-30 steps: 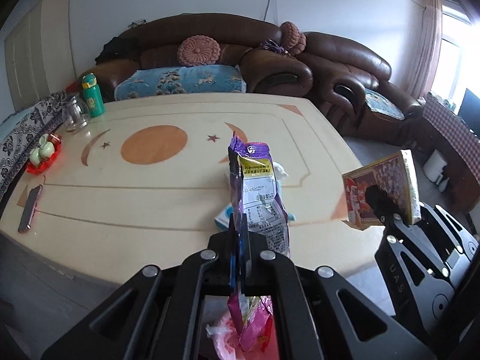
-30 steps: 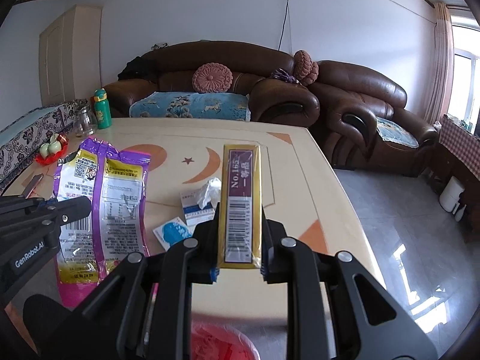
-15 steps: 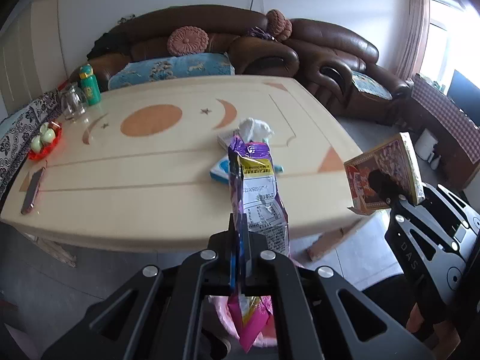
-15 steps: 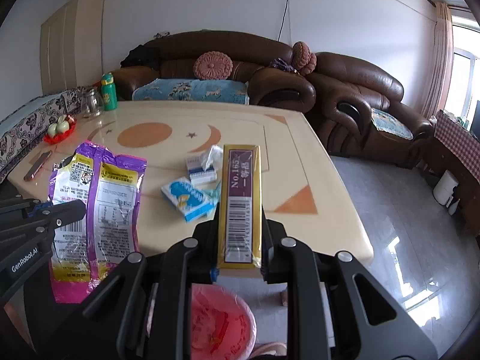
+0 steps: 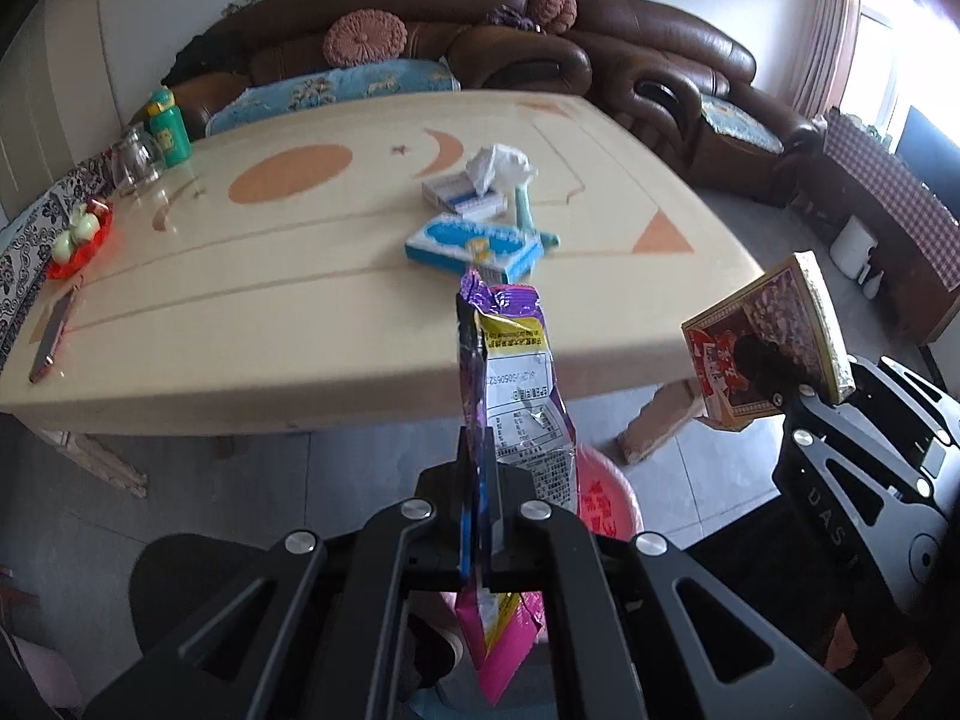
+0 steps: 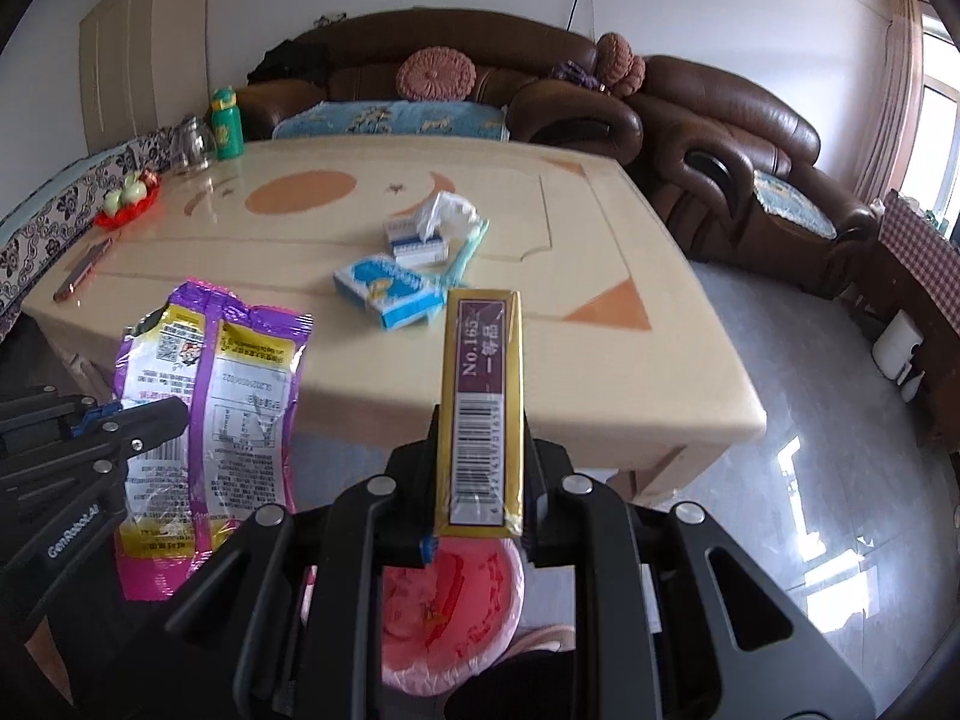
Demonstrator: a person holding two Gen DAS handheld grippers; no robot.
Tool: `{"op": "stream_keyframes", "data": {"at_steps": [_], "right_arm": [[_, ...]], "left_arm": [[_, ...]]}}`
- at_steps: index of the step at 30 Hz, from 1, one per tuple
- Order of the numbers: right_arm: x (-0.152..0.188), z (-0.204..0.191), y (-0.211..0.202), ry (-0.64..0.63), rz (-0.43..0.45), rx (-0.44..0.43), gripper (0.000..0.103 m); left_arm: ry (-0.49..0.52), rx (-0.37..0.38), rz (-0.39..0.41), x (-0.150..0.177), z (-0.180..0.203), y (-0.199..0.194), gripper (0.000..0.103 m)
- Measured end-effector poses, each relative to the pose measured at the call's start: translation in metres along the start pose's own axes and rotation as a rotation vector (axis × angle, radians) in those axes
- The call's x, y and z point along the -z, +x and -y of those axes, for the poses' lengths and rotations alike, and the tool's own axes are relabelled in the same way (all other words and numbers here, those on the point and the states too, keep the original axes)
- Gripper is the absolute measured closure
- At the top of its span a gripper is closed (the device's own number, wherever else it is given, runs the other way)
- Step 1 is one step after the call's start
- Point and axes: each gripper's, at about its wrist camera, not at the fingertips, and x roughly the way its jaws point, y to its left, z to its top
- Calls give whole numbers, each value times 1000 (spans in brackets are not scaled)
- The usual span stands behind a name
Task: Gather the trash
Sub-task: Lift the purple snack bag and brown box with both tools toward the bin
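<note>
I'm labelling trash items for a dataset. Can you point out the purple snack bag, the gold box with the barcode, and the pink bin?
purple snack bag [image 6: 210, 396]: right wrist view, on its printed back panel.
gold box [image 6: 483, 414]: right wrist view, on its barcode side.
pink bin [image 6: 447, 618]: right wrist view, on the liner inside it.

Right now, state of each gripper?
Left gripper: shut on the purple snack bag.
Right gripper: shut on the gold box.
</note>
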Motion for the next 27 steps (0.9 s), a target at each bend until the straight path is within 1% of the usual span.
{"op": "stream_keyframes", "data": {"at_steps": [12, 27], "right_arm": [[35, -6, 38, 1, -117, -21, 83], [74, -10, 110, 5, -284, -51, 83]], "left_arm": [[15, 21, -122, 27, 6, 51, 101], [-4, 52, -265, 51, 0, 120, 101]]}}
